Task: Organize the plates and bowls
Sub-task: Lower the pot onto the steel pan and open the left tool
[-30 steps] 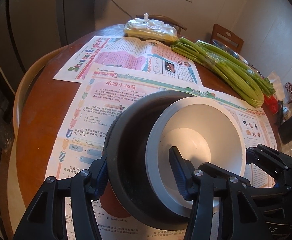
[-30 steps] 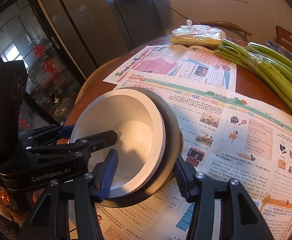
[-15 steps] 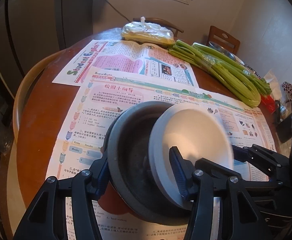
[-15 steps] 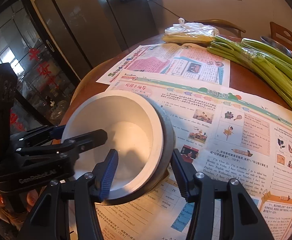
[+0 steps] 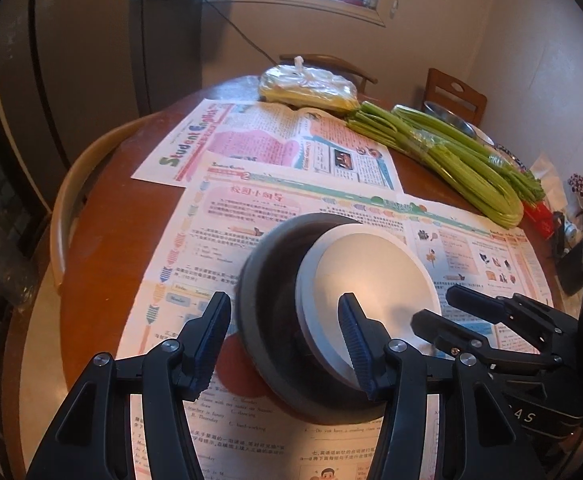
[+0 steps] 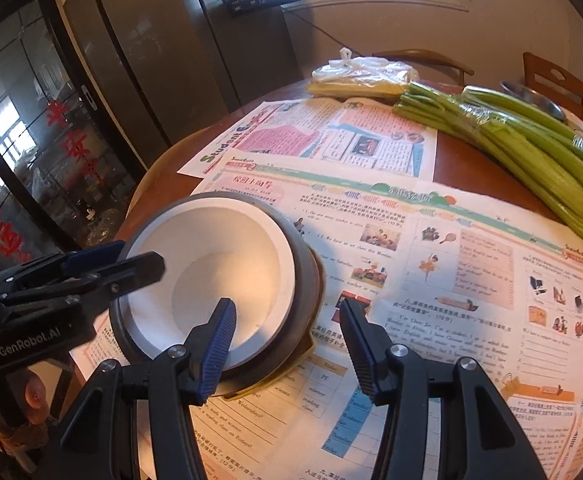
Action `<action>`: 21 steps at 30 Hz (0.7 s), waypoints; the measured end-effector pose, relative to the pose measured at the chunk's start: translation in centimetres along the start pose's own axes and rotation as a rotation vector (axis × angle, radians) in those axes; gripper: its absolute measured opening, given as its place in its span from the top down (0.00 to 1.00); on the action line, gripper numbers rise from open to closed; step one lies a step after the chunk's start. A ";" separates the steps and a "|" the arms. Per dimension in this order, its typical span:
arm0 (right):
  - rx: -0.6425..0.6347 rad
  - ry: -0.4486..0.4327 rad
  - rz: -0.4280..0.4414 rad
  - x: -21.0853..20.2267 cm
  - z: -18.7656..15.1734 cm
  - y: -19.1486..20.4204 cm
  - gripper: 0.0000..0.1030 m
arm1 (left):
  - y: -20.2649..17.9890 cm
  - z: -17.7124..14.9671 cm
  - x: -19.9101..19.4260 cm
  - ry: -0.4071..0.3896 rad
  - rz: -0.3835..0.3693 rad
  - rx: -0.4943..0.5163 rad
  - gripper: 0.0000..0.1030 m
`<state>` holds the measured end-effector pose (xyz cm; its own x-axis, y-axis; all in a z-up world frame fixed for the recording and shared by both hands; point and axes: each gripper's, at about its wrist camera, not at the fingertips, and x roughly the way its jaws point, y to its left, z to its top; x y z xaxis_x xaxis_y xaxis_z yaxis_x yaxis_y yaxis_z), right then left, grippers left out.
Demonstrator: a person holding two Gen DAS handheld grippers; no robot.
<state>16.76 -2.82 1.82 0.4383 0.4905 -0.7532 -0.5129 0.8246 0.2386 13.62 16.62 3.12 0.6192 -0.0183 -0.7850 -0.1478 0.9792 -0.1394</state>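
A white bowl (image 5: 371, 272) (image 6: 211, 248) sits nested in a dark grey bowl (image 5: 263, 300) (image 6: 303, 280) on the newspaper. What looks like a brown plate (image 6: 267, 388) shows under them. My left gripper (image 5: 283, 304) (image 6: 131, 258) straddles the bowls' left rim. One finger is inside the white bowl and the other stands just clear of the grey wall, so it is open. My right gripper (image 6: 286, 306) (image 5: 435, 306) straddles the opposite rim the same way. Its outer finger is a small gap away from the grey bowl, so it is open too.
Newspaper sheets (image 5: 283, 152) cover the round wooden table (image 5: 111, 240). Celery stalks (image 5: 451, 160), a tied plastic bag (image 5: 307, 88) and a metal bowl (image 5: 447, 114) lie at the far side. A curved chair back (image 5: 63, 220) hugs the table's left edge, and small items sit at the right edge.
My left gripper has drawn back and up. Its outer finger, which touched the grey bowl, now stands clear. In the right wrist view a gap has appeared beside the outer finger.
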 end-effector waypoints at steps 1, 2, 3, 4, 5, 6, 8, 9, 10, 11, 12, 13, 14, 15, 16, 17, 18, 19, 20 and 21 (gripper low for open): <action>-0.001 -0.003 0.001 -0.1 0.0 0.0 0.47 | 0.0 0.0 -0.1 -0.003 0.007 0.000 0.44; -0.003 -0.010 0.004 -0.4 -0.1 0.0 0.47 | 0.0 -0.1 -0.4 -0.009 0.020 0.000 0.44; -0.003 -0.016 0.007 -0.7 -0.1 0.1 0.47 | 0.1 -0.1 -0.7 -0.017 0.027 -0.002 0.44; -0.003 -0.025 0.010 -0.9 -0.1 0.1 0.47 | 0.1 -0.1 -0.9 -0.024 0.024 -0.005 0.44; -0.003 -0.036 0.014 -1.3 -0.1 0.1 0.47 | 0.2 -0.1 -1.1 -0.030 0.021 -0.007 0.44; -0.003 -0.040 0.012 -1.5 -0.1 0.1 0.47 | 0.3 -0.1 -1.3 -0.036 0.022 -0.012 0.44; -0.006 -0.053 -0.001 -2.0 0.0 0.1 0.47 | 0.4 -0.2 -1.8 -0.053 0.028 -0.018 0.43; -0.008 -0.060 -0.003 -2.3 0.0 0.2 0.47 | 0.5 -0.2 -1.9 -0.056 0.028 -0.022 0.43; -0.011 -0.069 -0.005 -2.5 0.0 0.2 0.47 | 0.6 -0.3 -2.2 -0.058 0.030 -0.027 0.43; -0.017 -0.085 -0.009 -3.0 -0.1 0.4 0.47 | 0.6 -0.4 -2.4 -0.064 0.033 -0.028 0.43; -0.017 -0.098 -0.010 -3.3 -0.1 0.4 0.47 | 0.6 -0.4 -2.6 -0.070 0.035 -0.028 0.43; -0.019 -0.113 -0.010 -3.7 -0.1 0.5 0.47 | 0.6 -0.6 -3.0 -0.079 0.039 -0.027 0.43; -0.024 -0.127 -0.010 -4.0 -0.2 0.6 0.47 | 0.6 -0.7 -3.3 -0.086 0.038 -0.029 0.43; -0.029 -0.141 -0.013 -4.5 -0.3 0.7 0.47 | 0.5 -0.9 -3.7 -0.095 0.038 -0.031 0.43; -0.037 -0.154 -0.018 -5.0 -0.4 0.9 0.47 | 0.5 -1.1 -4.0 -0.101 0.040 -0.031 0.43; -0.041 -0.162 -0.017 -5.2 -0.6 1.0 0.47 | 0.3 -1.4 -4.4 -0.110 0.044 -0.030 0.42; -0.046 -0.170 -0.011 -5.7 -0.8 1.0 0.47 | 0.2 -1.7 -4.7 -0.118 0.047 -0.029 0.42; -0.048 -0.174 -0.007 -6.0 -1.1 1.1 0.47 | 0.0 -2.0 -4.9 -0.125 0.049 -0.030 0.40; -0.049 -0.180 -0.004 -6.4 -1.4 1.1 0.47 | -0.3 -2.5 -5.1 -0.126 0.046 -0.027 0.40; -0.052 -0.189 -0.003 -6.8 -1.9 1.1 0.47 | -0.7 -3.0 -5.1 -0.123 0.036 -0.021 0.40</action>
<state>11.77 -5.76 6.09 0.5680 0.5364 -0.6242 -0.5470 0.8127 0.2006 8.26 15.41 5.48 0.7032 0.0435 -0.7097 -0.1871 0.9743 -0.1257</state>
